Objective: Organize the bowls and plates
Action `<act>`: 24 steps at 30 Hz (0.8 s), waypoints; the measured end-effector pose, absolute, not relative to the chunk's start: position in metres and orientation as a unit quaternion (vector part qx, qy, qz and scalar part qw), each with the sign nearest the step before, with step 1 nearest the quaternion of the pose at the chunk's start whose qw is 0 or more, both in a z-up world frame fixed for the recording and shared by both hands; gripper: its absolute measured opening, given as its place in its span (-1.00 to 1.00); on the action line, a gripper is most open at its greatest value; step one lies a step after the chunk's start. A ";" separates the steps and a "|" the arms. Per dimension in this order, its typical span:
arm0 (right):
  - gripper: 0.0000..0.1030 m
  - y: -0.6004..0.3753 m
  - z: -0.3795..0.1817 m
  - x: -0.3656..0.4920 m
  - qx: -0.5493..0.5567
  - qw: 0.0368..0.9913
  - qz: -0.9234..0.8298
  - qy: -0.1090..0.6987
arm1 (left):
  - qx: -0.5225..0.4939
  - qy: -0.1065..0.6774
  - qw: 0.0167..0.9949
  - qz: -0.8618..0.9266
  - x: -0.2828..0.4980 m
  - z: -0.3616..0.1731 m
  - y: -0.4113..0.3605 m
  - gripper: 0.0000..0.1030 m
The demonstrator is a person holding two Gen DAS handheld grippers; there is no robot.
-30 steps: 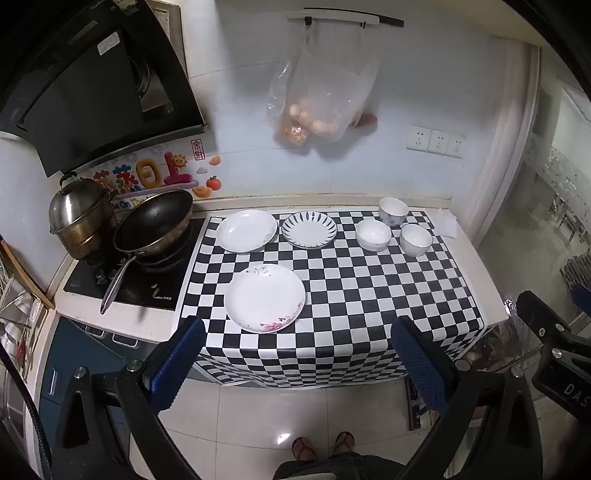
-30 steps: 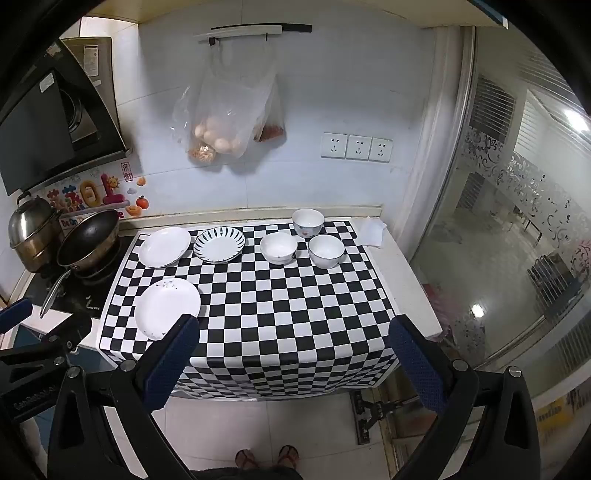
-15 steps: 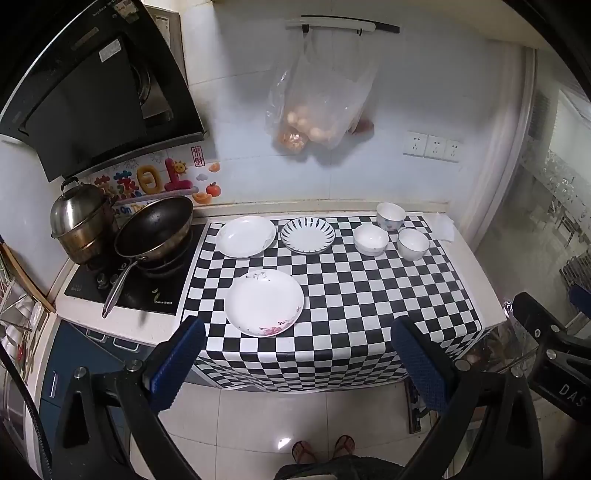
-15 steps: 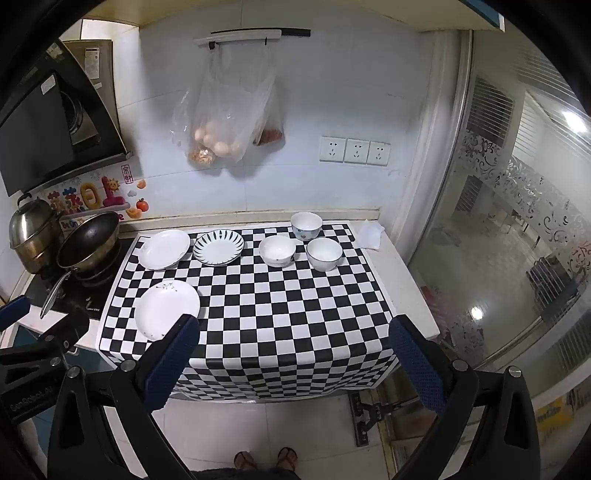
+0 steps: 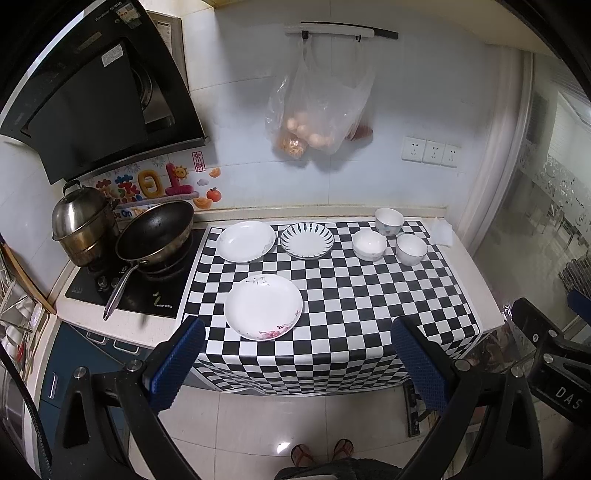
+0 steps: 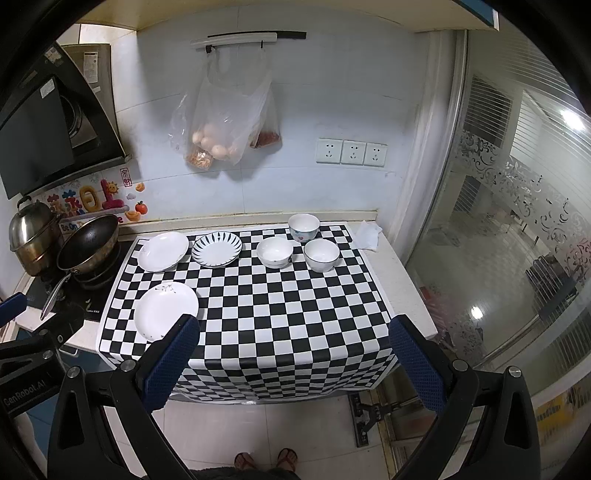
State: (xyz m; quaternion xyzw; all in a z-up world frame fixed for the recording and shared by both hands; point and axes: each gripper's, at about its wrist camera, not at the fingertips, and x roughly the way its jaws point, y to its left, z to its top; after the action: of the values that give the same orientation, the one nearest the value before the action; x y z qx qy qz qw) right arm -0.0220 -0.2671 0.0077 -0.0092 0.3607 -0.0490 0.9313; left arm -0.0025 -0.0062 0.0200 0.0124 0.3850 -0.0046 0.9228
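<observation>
Both grippers, left [image 5: 295, 360] and right [image 6: 293, 358], hang wide apart and empty, short of the desk [image 5: 369, 314]. Start with the near plate [image 5: 263, 305]: slide one finger under its rim, then stack.

A small home kitchen; at nine o'clock a black glass cooktop [image 5: 125, 291] carries a dark long-handled frying pan [image 5: 157, 230] and a lidded stainless-steel steamer pot [image 5: 81, 225], with a slanted black extractor hood [image 5: 99, 96] at ten o'clock above them. At twelve o'clock a clear plastic bag of eggs [image 5: 317, 122] hangs from a wall rail [image 5: 340, 31] on white tiles, bright cartoon stickers [image 5: 155, 186] below the hood, a row of white wall sockets [image 5: 430, 151] at one o'clock; the pale stone counter [image 6: 400, 291] wears a black-and-white chequered cloth [image 5: 354, 295] set with white plates and bowls, and a frosted-pattern glass partition [image 6: 517, 206] closes the room at three o'clock.
</observation>
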 end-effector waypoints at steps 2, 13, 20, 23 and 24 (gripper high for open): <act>1.00 -0.271 0.014 -0.027 -0.008 0.932 -0.050 0.360 | 0.013 0.384 0.923 -0.005 -0.004 0.019 -0.007 1.00; 1.00 -0.274 0.014 -0.029 -0.007 0.933 -0.054 0.356 | 0.013 0.381 0.924 -0.004 -0.007 0.018 -0.007 1.00; 1.00 -0.273 0.013 -0.029 -0.006 0.933 -0.055 0.356 | 0.013 0.381 0.925 -0.004 -0.005 0.020 -0.008 1.00; 1.00 -0.274 0.014 -0.030 -0.005 0.933 -0.055 0.355 | 0.012 0.381 0.925 -0.004 -0.005 0.021 -0.008 1.00; 1.00 -0.273 0.013 -0.030 -0.006 0.933 -0.055 0.355 | 0.012 0.381 0.925 -0.004 -0.005 0.021 -0.009 1.00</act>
State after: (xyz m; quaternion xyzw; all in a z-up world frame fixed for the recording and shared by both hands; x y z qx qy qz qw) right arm -0.0295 -0.2731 0.0135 -0.0064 0.3548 -0.0553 0.9333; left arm -0.0049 -0.0087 0.0214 0.0119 0.3808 -0.0039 0.9246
